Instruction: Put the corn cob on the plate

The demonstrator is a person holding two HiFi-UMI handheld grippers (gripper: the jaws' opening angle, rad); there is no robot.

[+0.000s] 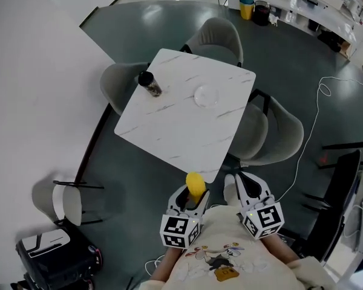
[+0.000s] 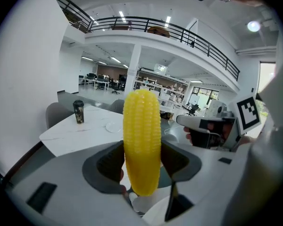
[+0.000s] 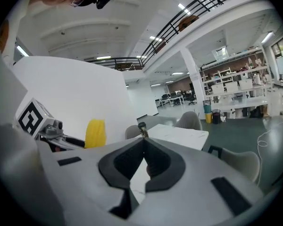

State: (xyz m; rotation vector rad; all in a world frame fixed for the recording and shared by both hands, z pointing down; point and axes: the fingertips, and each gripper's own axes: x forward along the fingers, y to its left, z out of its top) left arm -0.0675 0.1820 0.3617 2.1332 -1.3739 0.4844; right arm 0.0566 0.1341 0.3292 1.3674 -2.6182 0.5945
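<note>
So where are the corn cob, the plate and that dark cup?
corn cob [image 2: 141, 140], left gripper view, middle of the yellow cob.
plate [image 1: 207, 95], head view, its bare middle.
dark cup [image 1: 151, 85], head view, its side below the lid.

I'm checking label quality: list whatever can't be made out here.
Corn lower end: head view, hidden inside the left gripper.
Plate: head view, pale on the pale table, rim barely shows.
Cup print: too small in every view.
</note>
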